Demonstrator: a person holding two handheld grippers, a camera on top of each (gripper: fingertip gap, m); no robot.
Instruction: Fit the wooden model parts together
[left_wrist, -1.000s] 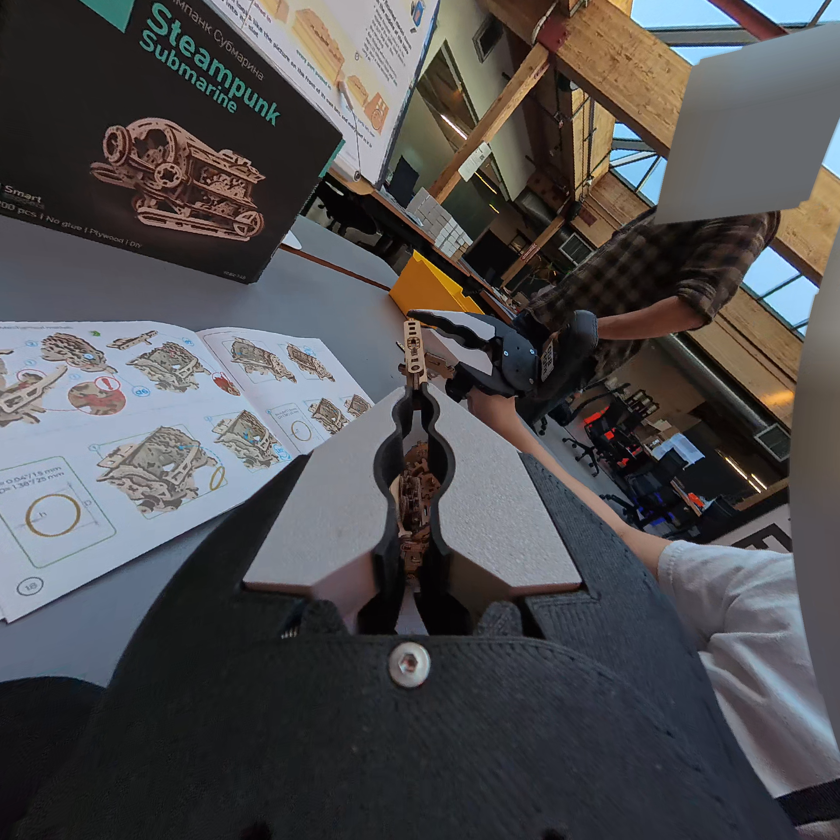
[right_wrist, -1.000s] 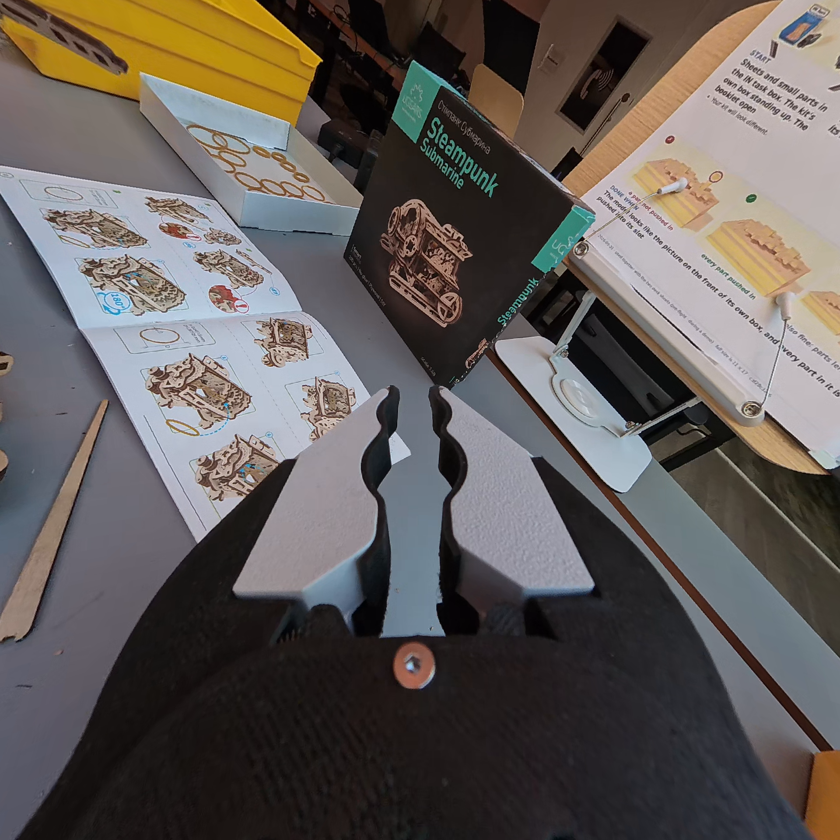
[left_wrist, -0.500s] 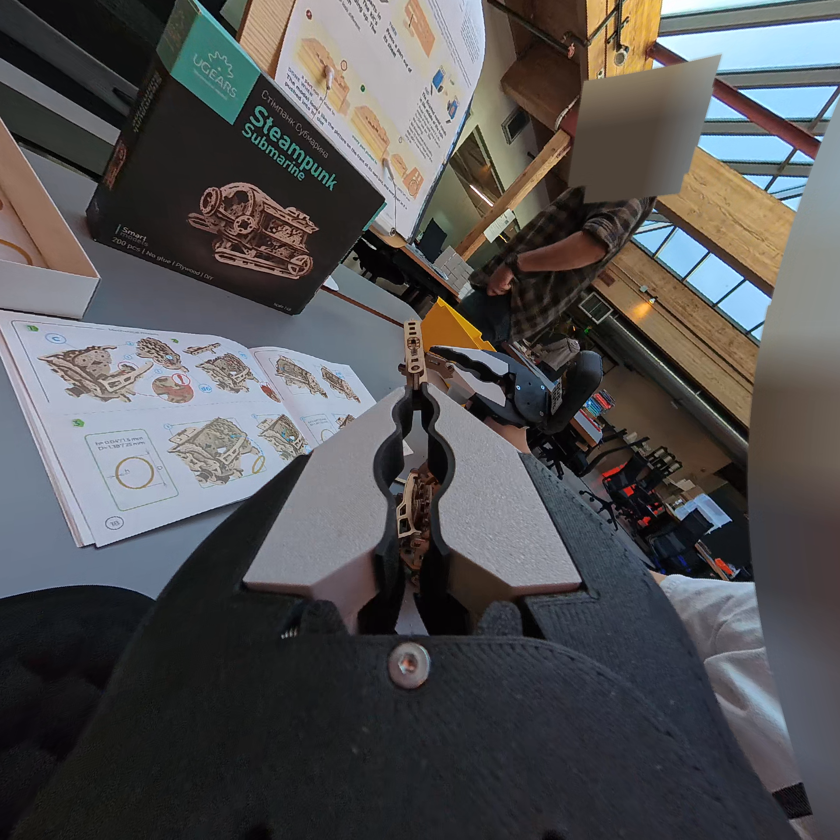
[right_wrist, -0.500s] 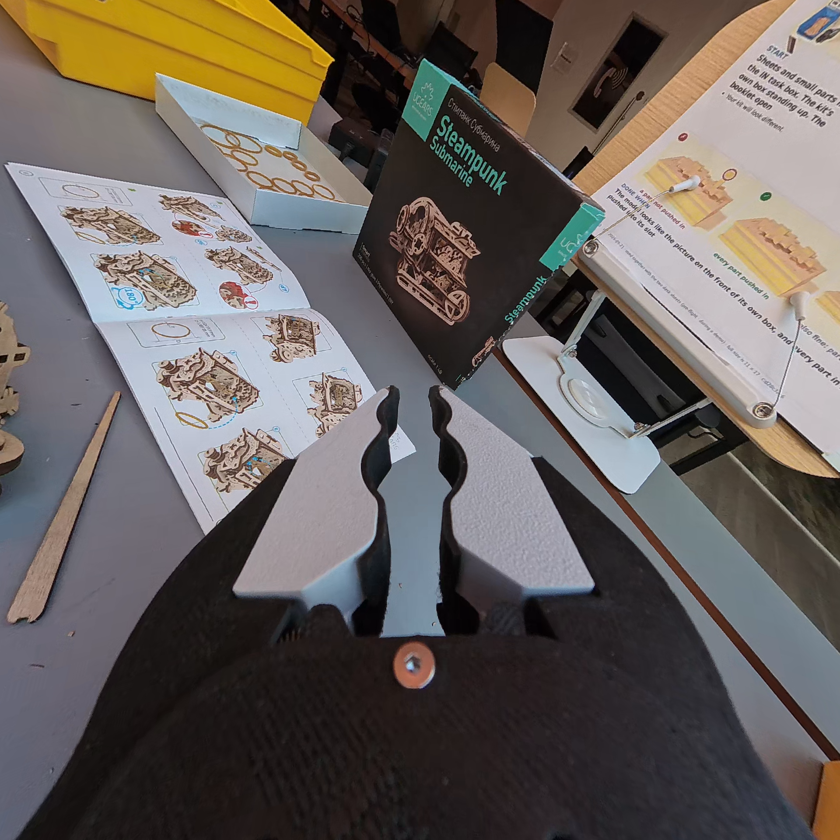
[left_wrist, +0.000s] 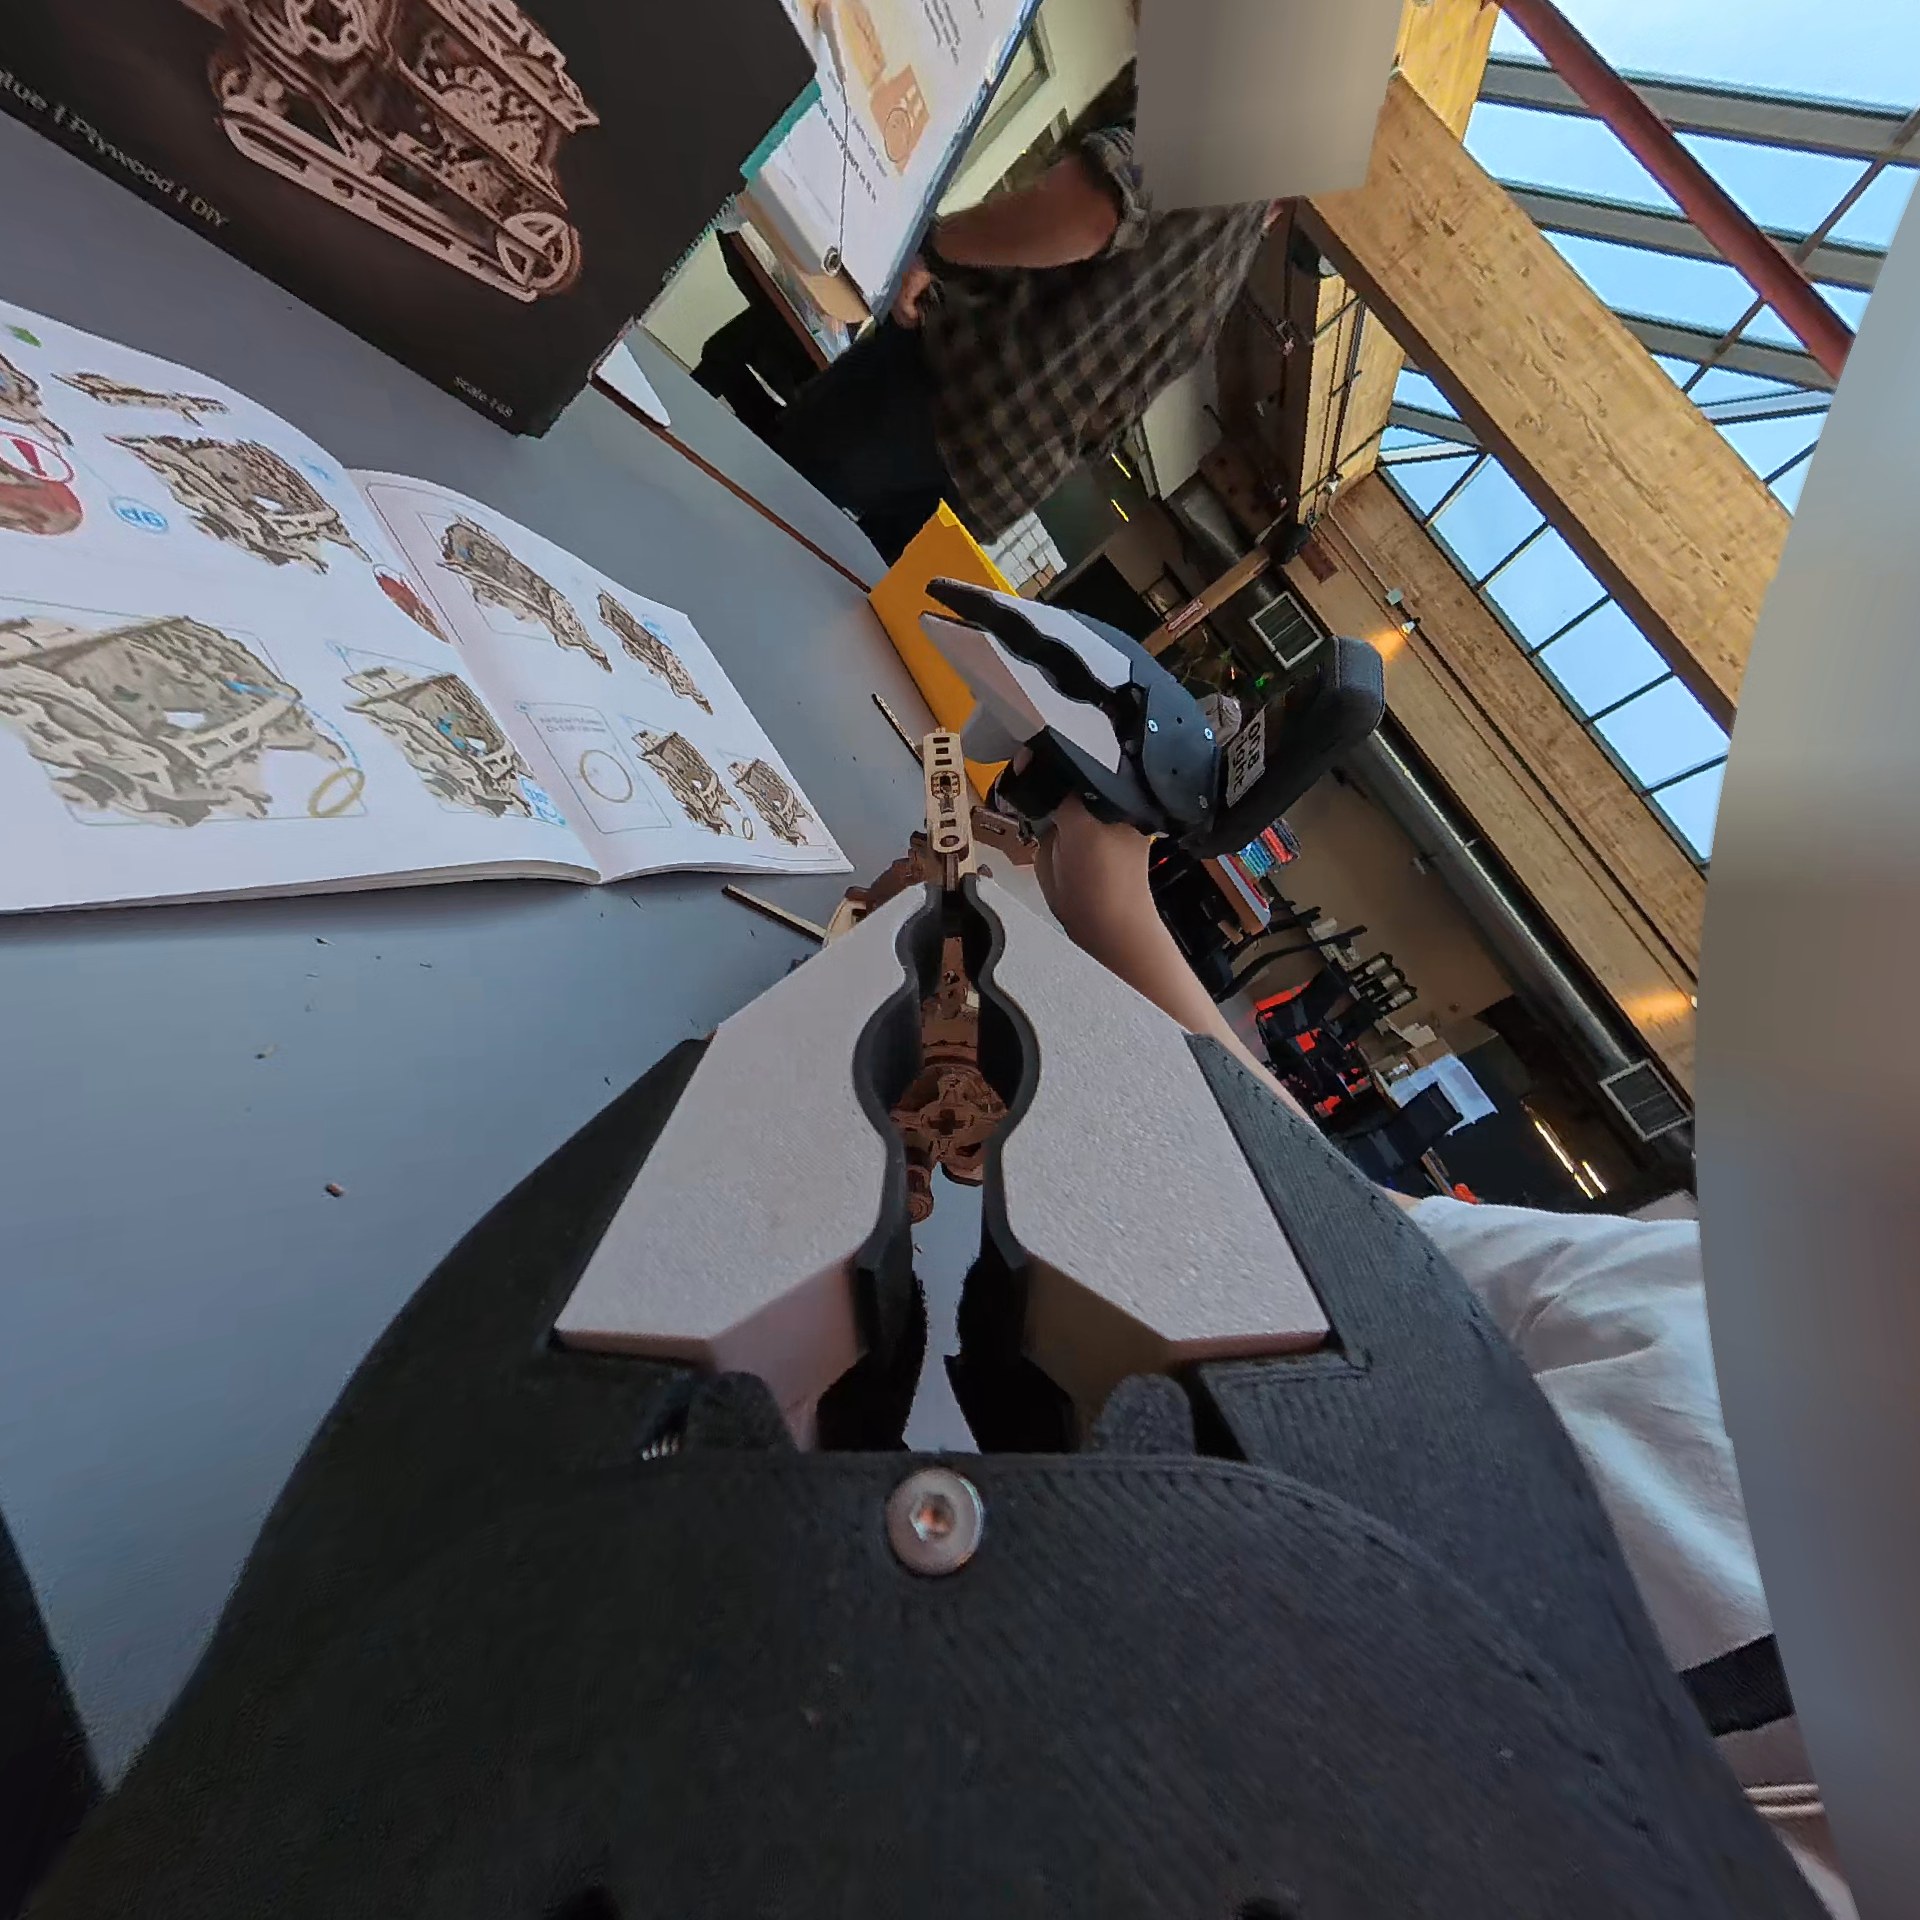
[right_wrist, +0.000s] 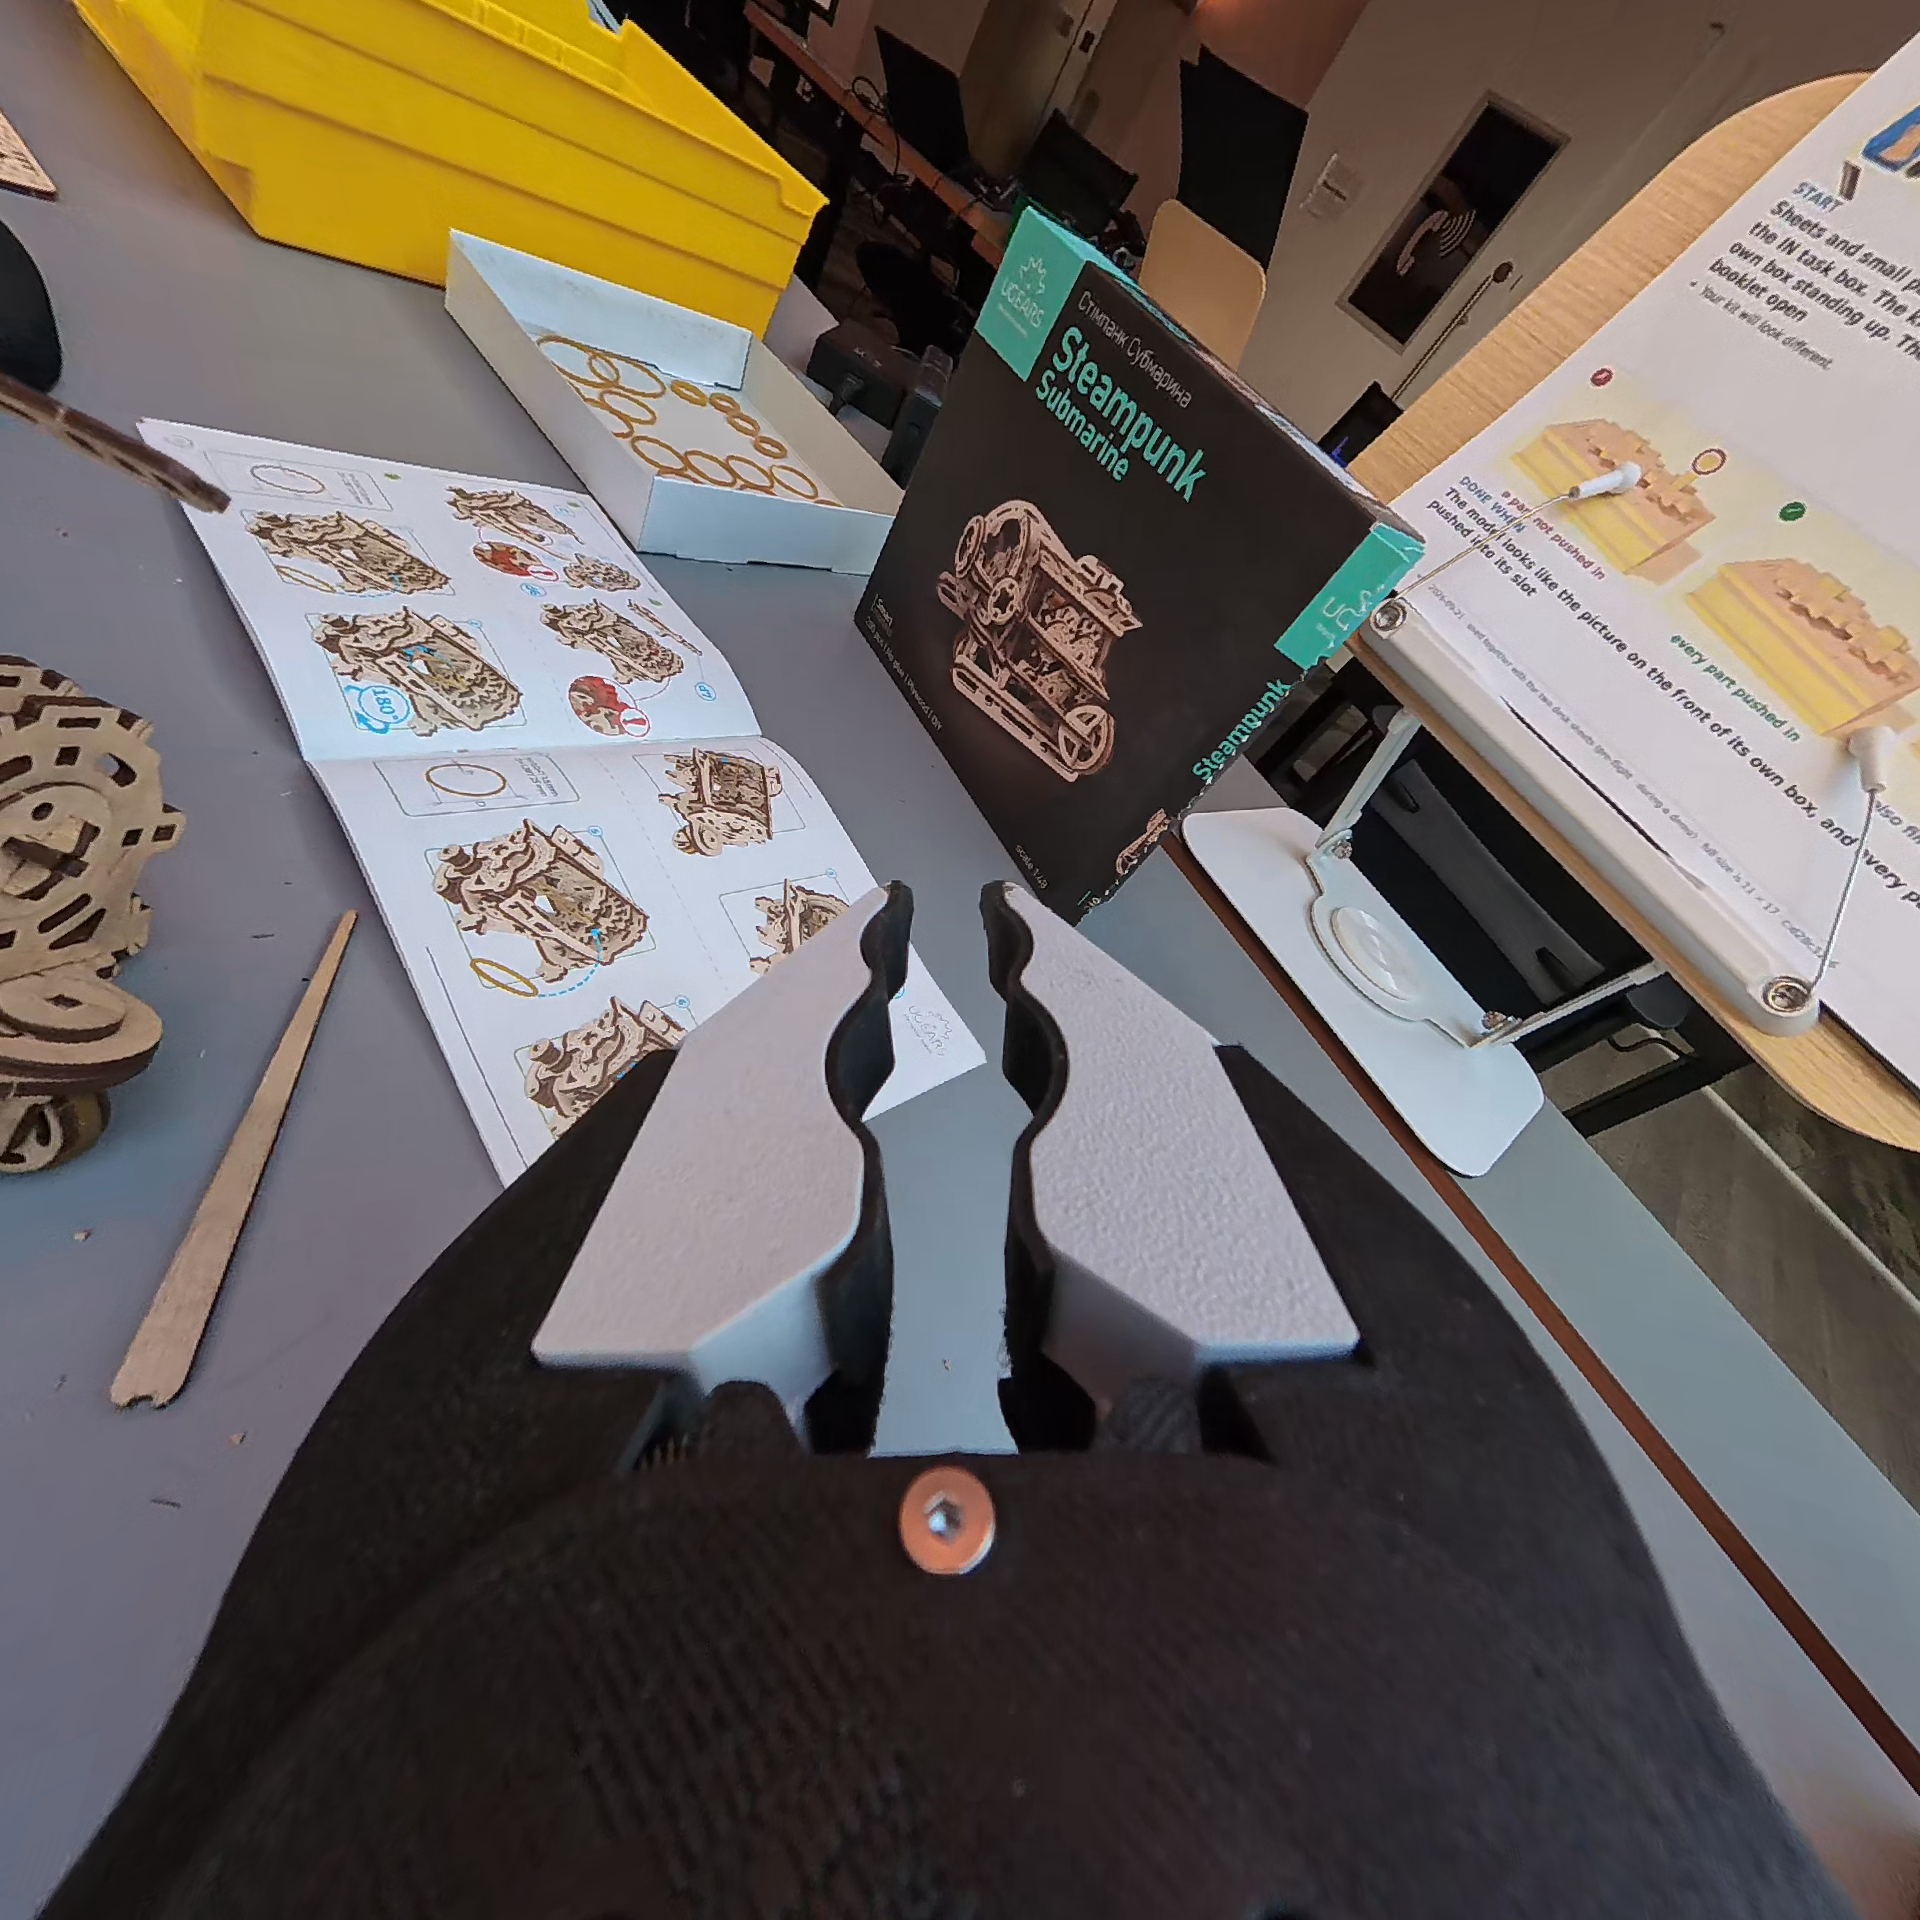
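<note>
Item: left tongs (left_wrist: 948, 894), pinching a wooden sub-assembly (left_wrist: 943, 1101) between the pads, slotted strip (left_wrist: 943, 790) projecting past the tips. Right tongs (right_wrist: 945, 914): spread, empty, above tabletop (right_wrist: 312, 1351). Wooden model (right_wrist: 62, 894) lay left of them. Step, apparently: presenting part for joining; next needs alignment.

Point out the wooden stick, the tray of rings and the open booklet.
wooden stick (right_wrist: 244, 1153), right wrist view, mid-length of it.
tray of rings (right_wrist: 727, 540), right wrist view, white near wall.
open booklet (right_wrist: 582, 717), right wrist view, centre fold.

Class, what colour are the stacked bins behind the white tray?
Bright yellow bins; right wrist view shows them best.
</note>
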